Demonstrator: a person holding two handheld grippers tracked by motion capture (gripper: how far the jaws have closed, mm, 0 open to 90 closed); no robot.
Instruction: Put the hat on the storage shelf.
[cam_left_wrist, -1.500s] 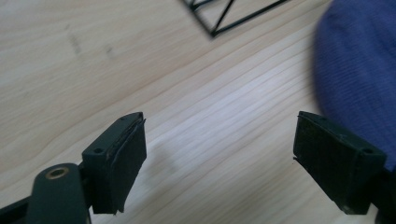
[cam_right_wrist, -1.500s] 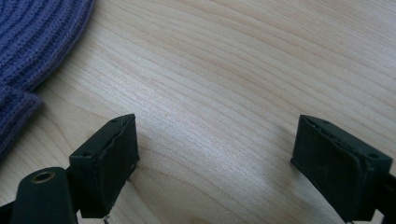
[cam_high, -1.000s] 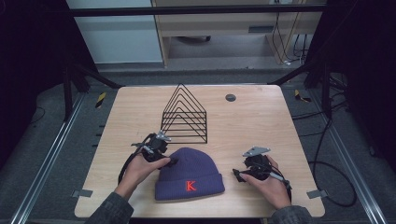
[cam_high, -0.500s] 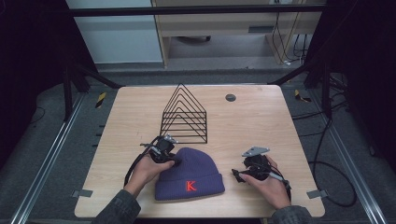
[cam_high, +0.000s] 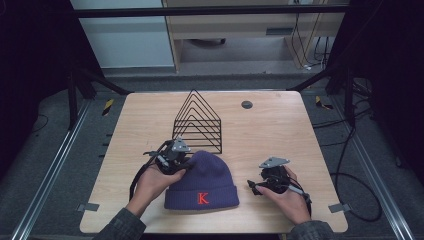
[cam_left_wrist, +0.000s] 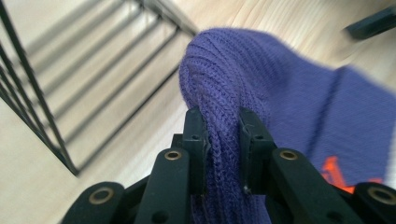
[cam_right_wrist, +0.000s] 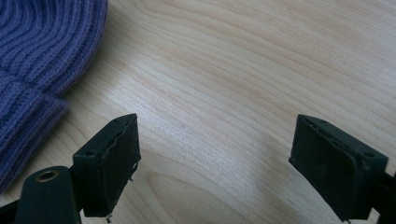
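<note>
A purple knit beanie (cam_high: 205, 180) with a red letter K on its cuff lies near the table's front edge. My left gripper (cam_high: 176, 161) is at the hat's upper left edge, shut on a pinched fold of the purple knit (cam_left_wrist: 223, 140). The beanie's ribbed cuff (cam_right_wrist: 32, 70) shows at the left of the right gripper view. My right gripper (cam_high: 256, 186) rests on the wood just right of the hat, open, with bare table between its jaws (cam_right_wrist: 215, 154).
A black wire rack (cam_high: 197, 125) shaped like nested triangles stands just behind the beanie, close to the left gripper. A small dark round disc (cam_high: 246, 104) sits at the back of the wooden table (cam_high: 290, 135). Tape marks the front corners.
My left gripper has moved right onto the beanie's upper left edge and shut on a fold of it. The right gripper has stayed in place.
</note>
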